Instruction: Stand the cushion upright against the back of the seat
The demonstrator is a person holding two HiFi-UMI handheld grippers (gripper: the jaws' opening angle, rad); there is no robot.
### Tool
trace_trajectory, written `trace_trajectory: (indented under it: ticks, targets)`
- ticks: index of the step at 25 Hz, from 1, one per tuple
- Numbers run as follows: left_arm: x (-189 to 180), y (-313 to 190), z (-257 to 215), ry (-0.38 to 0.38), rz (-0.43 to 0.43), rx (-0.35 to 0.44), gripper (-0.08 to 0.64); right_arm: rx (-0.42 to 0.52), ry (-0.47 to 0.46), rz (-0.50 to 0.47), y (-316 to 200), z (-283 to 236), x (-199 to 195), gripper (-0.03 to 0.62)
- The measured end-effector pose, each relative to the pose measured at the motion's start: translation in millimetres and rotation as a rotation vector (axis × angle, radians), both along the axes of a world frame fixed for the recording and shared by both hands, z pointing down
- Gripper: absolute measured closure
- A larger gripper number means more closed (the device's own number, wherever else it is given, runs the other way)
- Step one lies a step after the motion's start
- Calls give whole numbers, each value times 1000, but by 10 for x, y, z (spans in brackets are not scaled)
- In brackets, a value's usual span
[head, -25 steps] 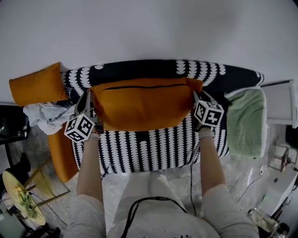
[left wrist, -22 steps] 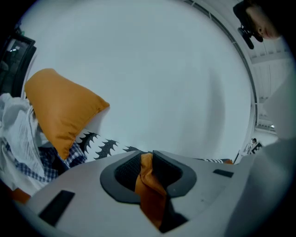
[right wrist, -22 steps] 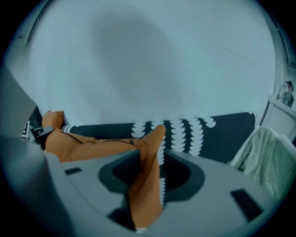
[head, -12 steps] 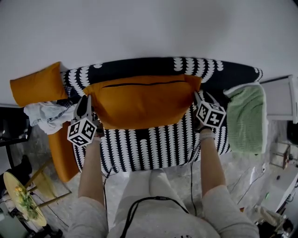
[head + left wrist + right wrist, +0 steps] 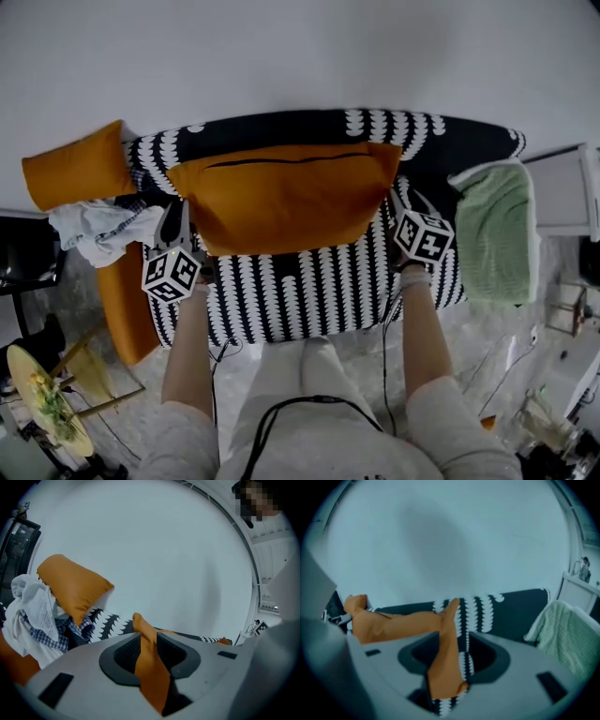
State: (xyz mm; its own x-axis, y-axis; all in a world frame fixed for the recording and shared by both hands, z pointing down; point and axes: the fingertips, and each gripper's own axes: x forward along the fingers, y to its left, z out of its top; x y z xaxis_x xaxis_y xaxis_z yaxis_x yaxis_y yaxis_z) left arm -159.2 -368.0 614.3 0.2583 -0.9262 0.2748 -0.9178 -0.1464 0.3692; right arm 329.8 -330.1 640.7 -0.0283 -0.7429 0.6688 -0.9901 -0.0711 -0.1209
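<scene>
The orange cushion [image 5: 286, 197] stands upright on the black-and-white patterned sofa [image 5: 309, 291] and leans against its back. The left claw [image 5: 148, 641] is released: its jaws have just been opening, and one side edge of the cushion runs loosely between them. The right claw [image 5: 452, 645] is also released, its jaws just opened wide around the other corner. A second orange cushion [image 5: 75, 169] and crumpled clothes [image 5: 108, 230] lie at one end of the sofa, and a green blanket [image 5: 497, 239] lies at the other.

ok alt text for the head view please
An orange cushion stands against the back of a black-and-white patterned sofa. A person's left gripper and right gripper flank it, fingers just opened with a cushion corner between each pair.
</scene>
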Motion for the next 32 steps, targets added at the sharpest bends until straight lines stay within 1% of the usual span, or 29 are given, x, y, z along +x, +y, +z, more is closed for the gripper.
trace_trajectory:
  ticks: [3,7,8,11,14,16,20,22,26,32]
  targets:
    - [39,96,-3,15,7,-5,449,9,-7,-37,73,-14,-74,407]
    - [106,236,-52,16,28,4,449,30,18,-116,161,-93,-227,414]
    - [121,269,-73,15,32,9,451,41,21,-136,166,-127,-276,429]
    - [183,395,-119,15,40,12,451,72,18,-202,215,-231,-447,510]
    - [326,538,-175,17,62,20,452,65,52,-307,333,-266,-632,545]
    - [450,654,-217,22,87,33,466,72,67,-376,426,-295,-766,557]
    - [673,886,-266,32,134,35,518,103,25,-452,619,-396,-1001,571]
    - [763,1005,-292,38,146,28,529,115,-2,-485,738,-459,-1116,571]
    - [961,1259,-395,48,178,27,535,146,-38,-550,1015,-610,-1345,573]
    - [1152,1636,-611,74,212,34,535,188,-92,-610,1358,-918,-1605,574]
